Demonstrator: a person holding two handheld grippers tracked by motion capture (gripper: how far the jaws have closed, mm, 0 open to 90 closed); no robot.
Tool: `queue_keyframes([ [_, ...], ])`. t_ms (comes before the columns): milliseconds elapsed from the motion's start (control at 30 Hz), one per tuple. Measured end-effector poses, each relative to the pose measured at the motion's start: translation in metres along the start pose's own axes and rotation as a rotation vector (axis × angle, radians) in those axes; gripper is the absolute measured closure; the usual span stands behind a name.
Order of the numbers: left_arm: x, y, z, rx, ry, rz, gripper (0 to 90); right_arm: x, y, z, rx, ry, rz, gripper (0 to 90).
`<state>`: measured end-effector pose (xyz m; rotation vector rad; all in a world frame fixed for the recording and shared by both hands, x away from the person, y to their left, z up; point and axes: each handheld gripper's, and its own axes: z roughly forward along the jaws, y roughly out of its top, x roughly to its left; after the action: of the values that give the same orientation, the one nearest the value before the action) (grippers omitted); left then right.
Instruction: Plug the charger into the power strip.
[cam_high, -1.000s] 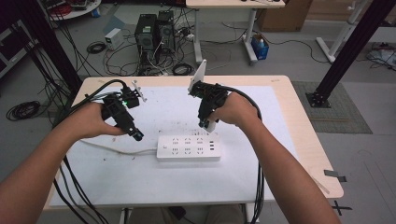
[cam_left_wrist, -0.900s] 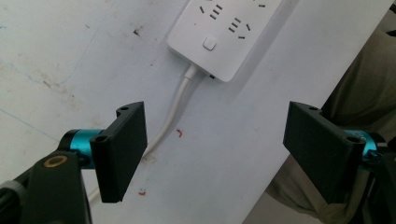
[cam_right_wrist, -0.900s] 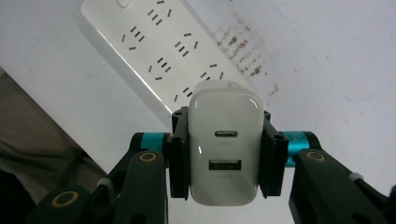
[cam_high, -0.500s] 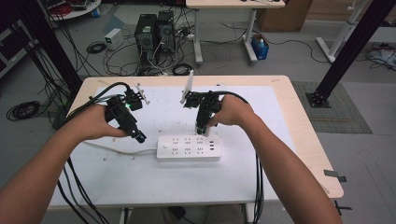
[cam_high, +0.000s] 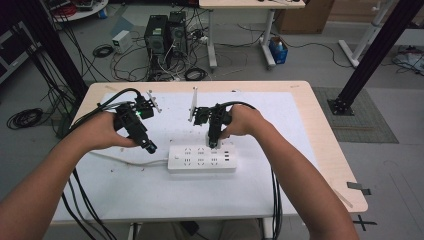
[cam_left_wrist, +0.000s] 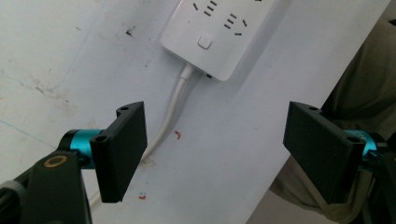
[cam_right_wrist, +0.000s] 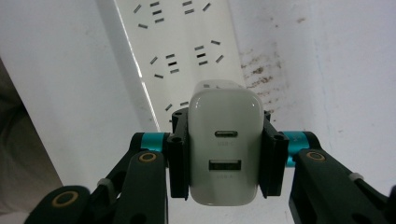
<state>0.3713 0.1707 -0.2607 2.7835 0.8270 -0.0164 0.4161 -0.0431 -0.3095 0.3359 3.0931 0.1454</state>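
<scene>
Right gripper view: right tool (cam_right_wrist: 226, 154) clamps upright charger (cam_right_wrist: 225, 149), ports facing camera.

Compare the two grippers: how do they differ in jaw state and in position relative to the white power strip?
The right gripper has its jaws shut on a white charger; the left gripper has its jaws wide apart with nothing between them. The right gripper points down over the power strip, at its right part; the left gripper slants beside the strip's cord end, above the white cable. Both are black and hand-held.

Wooden table (cam_high: 320, 145), white sheet (cam_high: 150, 185) over it (stained), white power strip (cam_high: 192, 161) lying on top
</scene>
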Motion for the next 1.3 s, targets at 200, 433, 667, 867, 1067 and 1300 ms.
queue_keyframes([
  [200, 0.000, 0.001, 0.002, 0.004, -0.001, 0.006, 21.8, -0.001, 0.001, 0.006, -0.008, 0.032, -0.050, 62.2],
  [433, 0.000, 0.001, 0.003, 0.009, -0.001, 0.007, 21.9, -0.003, 0.002, 0.017, 0.012, 0.054, -0.082, 62.2],
  [667, 0.001, 0.000, 0.004, 0.014, 0.000, 0.012, 21.9, -0.007, 0.002, 0.025, 0.013, 0.068, -0.109, 62.2],
  [867, 0.002, 0.001, 0.007, 0.019, -0.004, 0.012, 21.9, -0.010, 0.002, 0.031, 0.022, 0.063, -0.120, 62.2],
  [1067, 0.004, 0.000, 0.008, 0.022, -0.005, 0.010, 21.8, -0.013, -0.001, 0.036, 0.020, 0.068, -0.118, 62.2],
  [1300, 0.006, -0.001, 0.010, 0.024, -0.001, 0.007, 21.9, -0.013, 0.000, 0.040, 0.019, 0.072, -0.134, 62.2],
])
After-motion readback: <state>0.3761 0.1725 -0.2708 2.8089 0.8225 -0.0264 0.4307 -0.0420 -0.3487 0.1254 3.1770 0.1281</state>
